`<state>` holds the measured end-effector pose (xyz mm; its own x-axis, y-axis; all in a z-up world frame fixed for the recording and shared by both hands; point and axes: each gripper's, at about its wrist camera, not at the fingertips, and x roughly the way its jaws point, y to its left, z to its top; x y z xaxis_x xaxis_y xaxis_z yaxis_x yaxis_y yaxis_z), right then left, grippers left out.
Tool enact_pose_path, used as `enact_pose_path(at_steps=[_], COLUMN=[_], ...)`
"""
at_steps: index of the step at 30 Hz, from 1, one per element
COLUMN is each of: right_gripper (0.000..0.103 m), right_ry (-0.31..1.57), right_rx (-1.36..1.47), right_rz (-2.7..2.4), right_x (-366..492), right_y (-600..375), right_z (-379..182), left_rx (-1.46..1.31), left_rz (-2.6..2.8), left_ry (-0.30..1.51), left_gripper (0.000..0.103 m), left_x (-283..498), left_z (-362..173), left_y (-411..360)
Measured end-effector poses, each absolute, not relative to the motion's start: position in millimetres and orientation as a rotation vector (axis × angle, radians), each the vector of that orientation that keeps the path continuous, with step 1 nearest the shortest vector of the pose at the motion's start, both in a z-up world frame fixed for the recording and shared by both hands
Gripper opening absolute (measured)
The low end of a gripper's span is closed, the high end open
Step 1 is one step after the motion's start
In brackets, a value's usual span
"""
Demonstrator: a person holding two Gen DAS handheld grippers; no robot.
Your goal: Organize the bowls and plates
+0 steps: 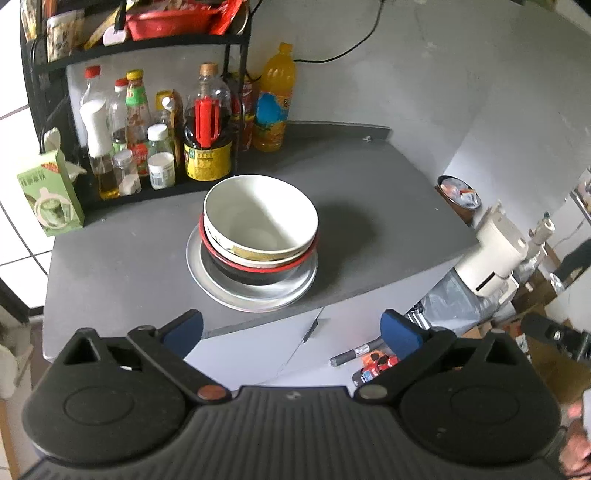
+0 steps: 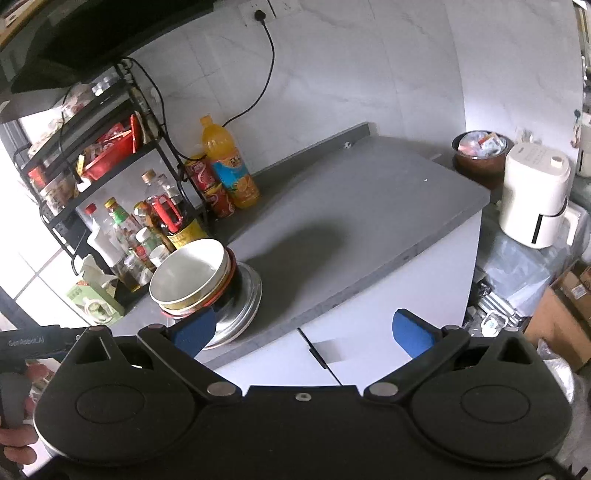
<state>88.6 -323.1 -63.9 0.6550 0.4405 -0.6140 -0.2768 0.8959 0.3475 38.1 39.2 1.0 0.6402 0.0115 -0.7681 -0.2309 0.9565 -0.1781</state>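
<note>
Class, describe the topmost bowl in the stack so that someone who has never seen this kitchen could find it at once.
Start at the grey countertop and find the black rack of bottles at its back left. Just in front of it a silver plate carries a stack of bowls. The white bowl is the top one, empty and widest, nested above a red-rimmed black bowl.

I face a matte grey countertop (image 2: 369, 206) on white cabinet doors (image 2: 388, 295), backed by a pale marbled wall (image 2: 351, 74) with a white socket and black cable (image 2: 264, 22). A black wire shelf rack (image 1: 236, 92) crowded with bottles stands at my left; a cream plastic appliance (image 2: 535, 199) sits beyond the counter's right end.
</note>
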Motion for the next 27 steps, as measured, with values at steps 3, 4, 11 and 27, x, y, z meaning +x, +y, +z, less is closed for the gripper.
enact_pose_path(at_steps=[3, 4, 11, 27], right_gripper=[0.103, 0.103, 0.103, 0.103], right_ry=[0.741, 0.738, 0.715, 0.701], right_rx=[0.225, 0.219, 0.167, 0.107], right_rz=[0.409, 0.405, 0.394, 0.384], right_x=[78.8, 75.6, 55.5, 28.2], right_y=[-326.3, -326.9, -324.2, -317.9], right_z=[-59.8, -58.4, -49.6, -41.5], left_rx=[-0.260, -0.255, -0.239, -0.256], left_rz=[0.119, 0.110, 0.074, 0.055], left_ry=[0.850, 0.848, 0.837, 0.799], left_gripper=[0.102, 0.102, 0.102, 0.102], left_x=[26.1, 23.0, 5.6, -19.3], left_z=[4.7, 5.1, 6.6, 10.6], left_y=[34.9, 33.5, 29.1, 34.8])
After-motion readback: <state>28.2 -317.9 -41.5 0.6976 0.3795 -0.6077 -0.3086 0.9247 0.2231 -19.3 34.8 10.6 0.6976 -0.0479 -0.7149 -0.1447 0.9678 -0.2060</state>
